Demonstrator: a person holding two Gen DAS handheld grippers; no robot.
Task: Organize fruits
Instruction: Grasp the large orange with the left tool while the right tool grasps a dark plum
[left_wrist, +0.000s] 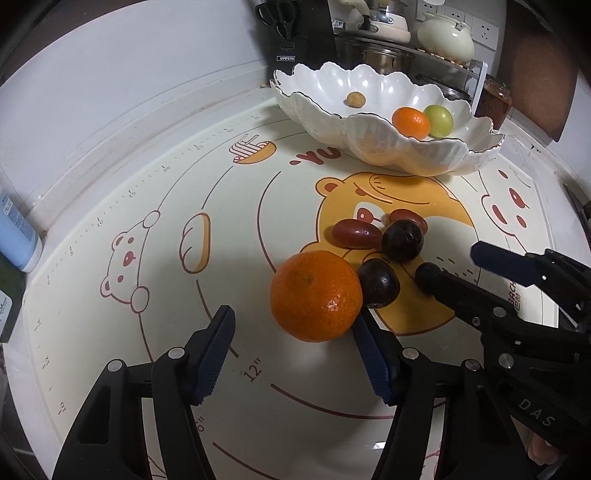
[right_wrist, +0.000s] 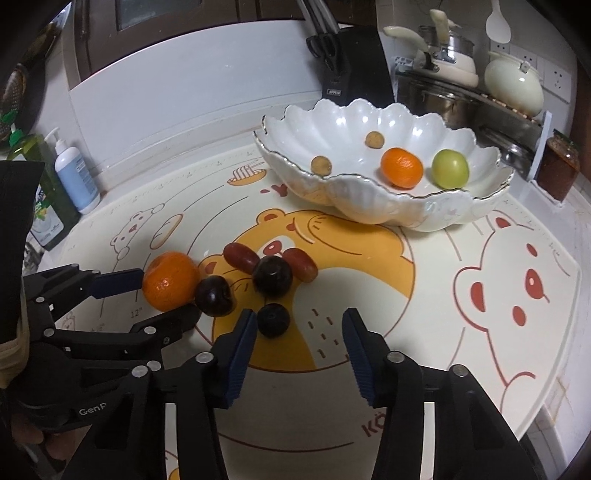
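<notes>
A large orange (left_wrist: 316, 295) lies on the bear mat, with dark plums (left_wrist: 378, 282) (left_wrist: 402, 240) and red dates (left_wrist: 356, 232) beside it. My left gripper (left_wrist: 293, 323) is open, its fingers on either side of the orange; it also shows in the right wrist view (right_wrist: 164, 295). My right gripper (right_wrist: 299, 325) is open, just behind a small dark fruit (right_wrist: 273, 319) that sits near its left finger. It shows in the left wrist view (left_wrist: 454, 264). The white scalloped bowl (right_wrist: 369, 210) holds a small orange (right_wrist: 402, 168), a green fruit (right_wrist: 450, 168) and two small brown fruits (right_wrist: 320, 165).
A knife block (right_wrist: 351, 62), pots and a kettle (right_wrist: 513, 83) stand behind the bowl. A red jar (right_wrist: 557, 168) is at the right. A pump bottle (right_wrist: 75, 175) and a green bottle (right_wrist: 40, 199) stand at the left wall.
</notes>
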